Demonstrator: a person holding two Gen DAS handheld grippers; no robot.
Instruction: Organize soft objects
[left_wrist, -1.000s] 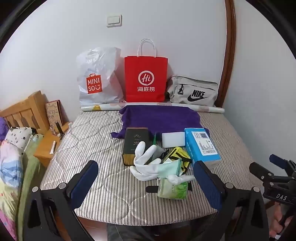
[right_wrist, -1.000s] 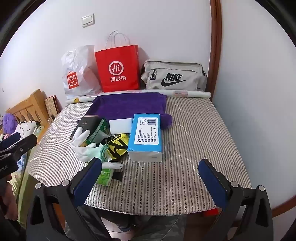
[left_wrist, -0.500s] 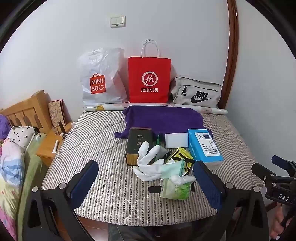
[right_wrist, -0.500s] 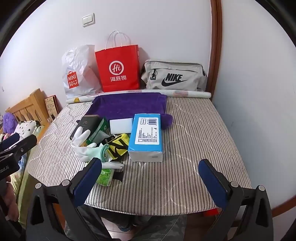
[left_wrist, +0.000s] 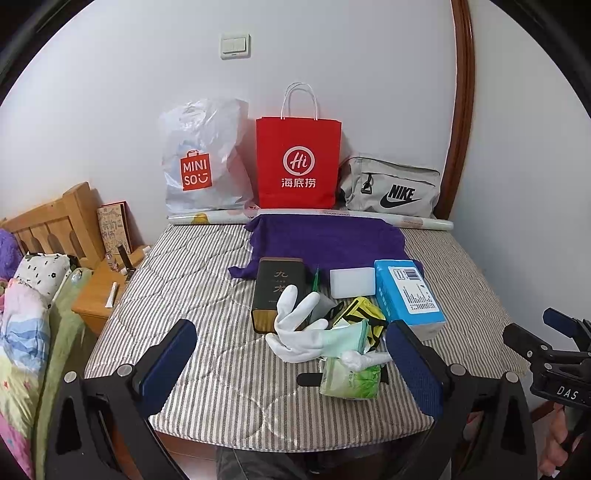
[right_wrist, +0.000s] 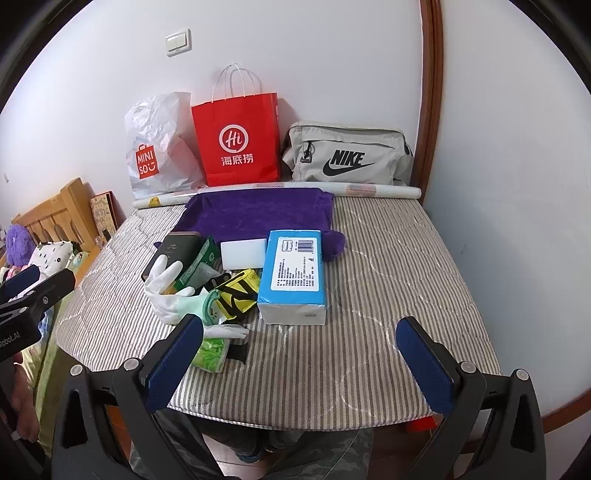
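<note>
Soft objects are lying heaped mid-table on the striped mat (left_wrist: 207, 295): a white glove (left_wrist: 295, 325) is touching a green tissue pack (left_wrist: 351, 380) on the near side, with a purple cloth (left_wrist: 325, 236) spreading at the far side and a blue tissue box (right_wrist: 293, 275) sitting right. Left gripper (left_wrist: 291, 362) and right gripper (right_wrist: 303, 354) are both hovering wide apart, gripping nothing.

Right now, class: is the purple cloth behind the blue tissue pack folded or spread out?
Spread out. The purple cloth lies flat and wide across the striped mattress, one corner trailing beside the blue tissue pack.
</note>
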